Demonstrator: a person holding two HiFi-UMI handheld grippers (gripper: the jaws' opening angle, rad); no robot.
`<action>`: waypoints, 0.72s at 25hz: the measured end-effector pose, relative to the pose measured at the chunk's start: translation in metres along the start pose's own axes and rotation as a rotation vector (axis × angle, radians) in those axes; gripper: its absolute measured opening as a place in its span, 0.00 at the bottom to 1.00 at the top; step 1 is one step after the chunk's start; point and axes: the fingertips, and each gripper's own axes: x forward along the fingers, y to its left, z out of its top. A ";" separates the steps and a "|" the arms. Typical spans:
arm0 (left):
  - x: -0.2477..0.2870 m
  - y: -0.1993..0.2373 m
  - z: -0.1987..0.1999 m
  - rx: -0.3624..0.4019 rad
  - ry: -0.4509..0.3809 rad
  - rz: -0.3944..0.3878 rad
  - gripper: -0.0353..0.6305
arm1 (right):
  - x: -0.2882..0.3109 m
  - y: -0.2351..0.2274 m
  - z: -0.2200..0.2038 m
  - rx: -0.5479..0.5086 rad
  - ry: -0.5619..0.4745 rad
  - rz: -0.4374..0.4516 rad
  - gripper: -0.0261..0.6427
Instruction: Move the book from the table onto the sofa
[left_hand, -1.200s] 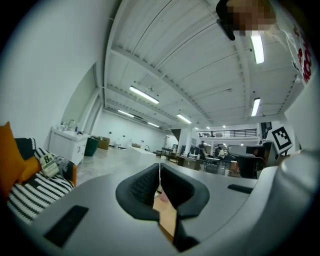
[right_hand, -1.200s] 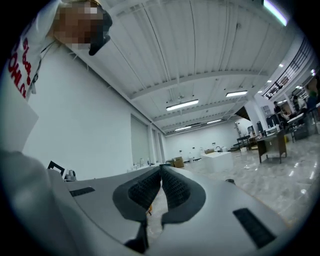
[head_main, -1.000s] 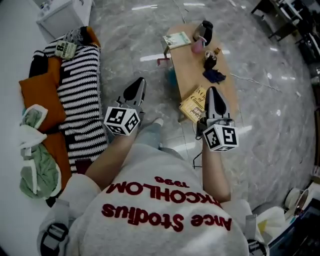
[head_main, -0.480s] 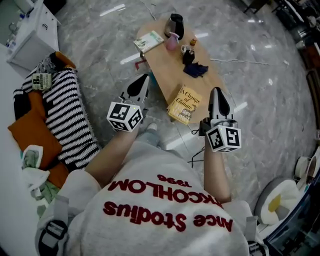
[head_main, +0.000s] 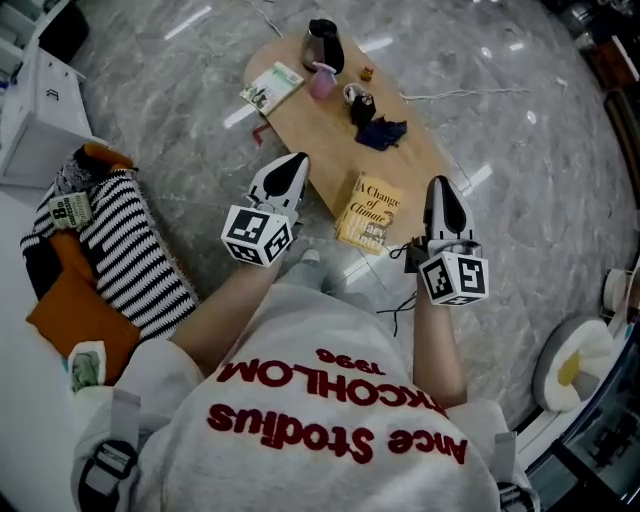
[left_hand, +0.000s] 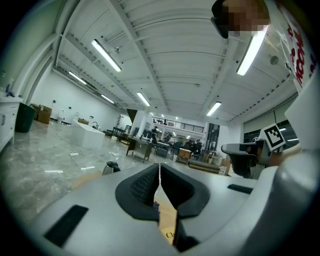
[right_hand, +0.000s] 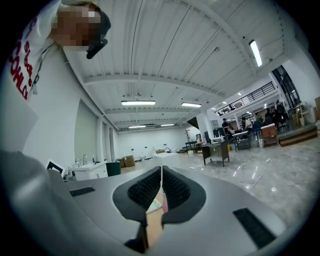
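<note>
We've swung toward the oval wooden table (head_main: 320, 125) on glossy marble floor (head_main: 520, 200), paperback book (head_main: 369, 212) at its near end. Left gripper (head_main: 296, 160) and right gripper (head_main: 441, 184) are pinched closed, empty.

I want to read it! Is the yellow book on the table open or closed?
Closed. The yellow book lies flat on the table, front cover and title facing up, no pages spread.

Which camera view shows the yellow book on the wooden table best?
The head view: the whole cover of the yellow book shows, at the near end of the wooden table. The left gripper view shows only a yellow strip below its jaws; the right gripper view shows none of it.
</note>
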 end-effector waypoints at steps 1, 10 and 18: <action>0.005 0.002 -0.003 0.001 0.009 -0.012 0.09 | 0.002 -0.004 -0.002 0.001 0.003 -0.018 0.09; 0.045 0.003 -0.036 -0.006 0.084 -0.052 0.09 | -0.002 -0.042 -0.039 0.061 0.056 -0.134 0.09; 0.080 -0.005 -0.099 -0.066 0.150 -0.061 0.09 | 0.006 -0.090 -0.125 0.148 0.227 -0.144 0.09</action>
